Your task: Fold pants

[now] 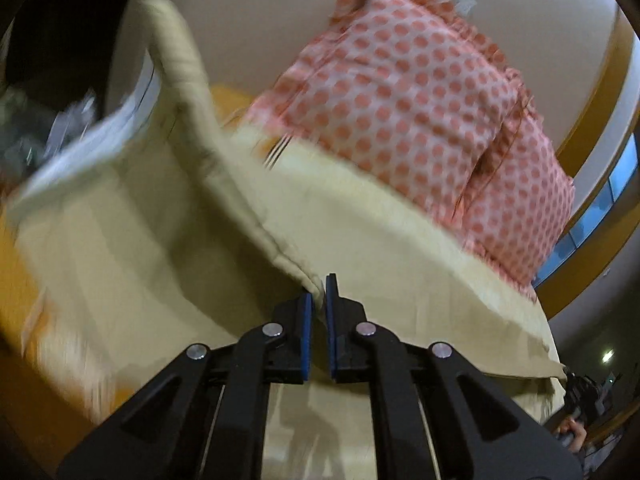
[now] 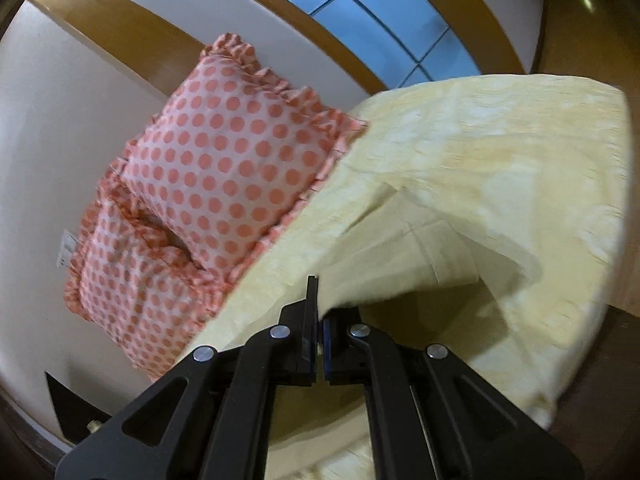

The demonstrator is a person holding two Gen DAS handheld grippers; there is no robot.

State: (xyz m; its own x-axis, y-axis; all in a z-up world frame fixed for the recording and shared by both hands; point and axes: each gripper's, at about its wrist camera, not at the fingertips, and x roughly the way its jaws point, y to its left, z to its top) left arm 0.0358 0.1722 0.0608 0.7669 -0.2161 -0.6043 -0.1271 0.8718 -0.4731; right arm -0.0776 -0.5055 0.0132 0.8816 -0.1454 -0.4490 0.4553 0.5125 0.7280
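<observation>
The pants (image 1: 188, 128) are pale beige cloth, lifted off a bed. In the left wrist view my left gripper (image 1: 319, 292) is shut on a hemmed edge of the pants, which rise up and to the left in a long band. In the right wrist view my right gripper (image 2: 319, 312) is shut on another edge of the pants (image 2: 404, 248), which drape to the right above the bedspread (image 2: 520, 140). The frames are blurred by motion.
Two pink polka-dot pillows (image 1: 408, 92) (image 2: 224, 160) lie at the head of the bed against a pale wall. A window (image 2: 392, 20) with a wooden frame is above. Clutter (image 1: 60, 128) sits at the far left. The pale yellow bedspread (image 1: 400, 248) covers the bed.
</observation>
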